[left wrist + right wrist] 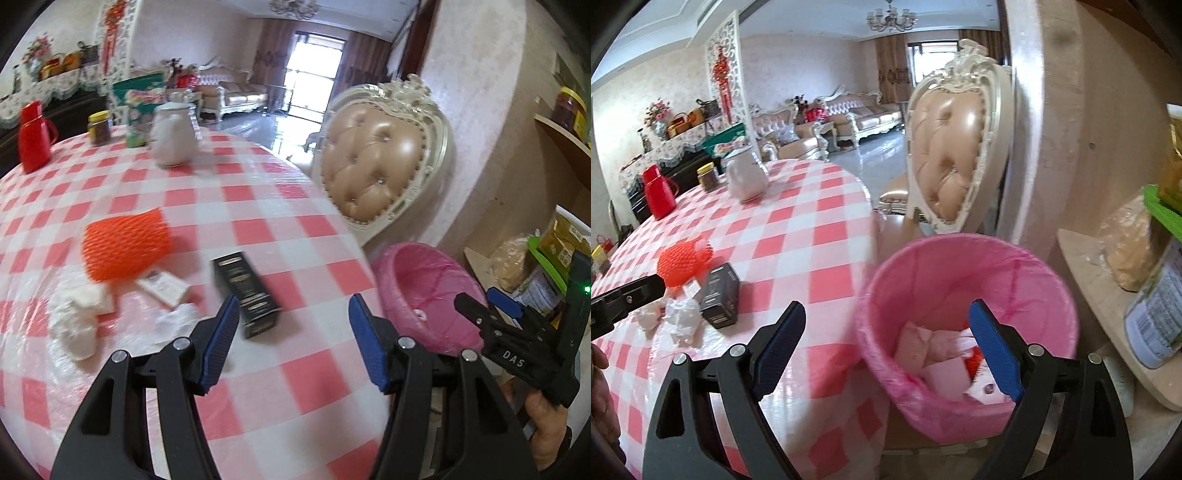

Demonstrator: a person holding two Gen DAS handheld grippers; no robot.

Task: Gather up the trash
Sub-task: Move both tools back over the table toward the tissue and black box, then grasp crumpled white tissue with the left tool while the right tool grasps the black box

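On the pink-checked table lie an orange foam net [125, 247] [681, 264], a black box [247, 295] [720, 295], a small white carton [164, 288] and crumpled tissues [77, 321] [681, 317]. My left gripper [294, 299] hovers open and empty over the table, its left pad just beside the black box. A pink-lined bin [406, 254] [1052, 280] stands by the table's edge with paper scraps [942, 354] inside. My right gripper [886, 303] [478, 295] is open and empty, straddling the bin's near rim.
A red flask [33, 136], a jar [99, 127], a green bag [142, 103] and a white jug [171, 136] stand at the table's far side. A padded chair [376, 162] is behind the bin. A shelf [1108, 295] with packets and a tin flanks the bin's right.
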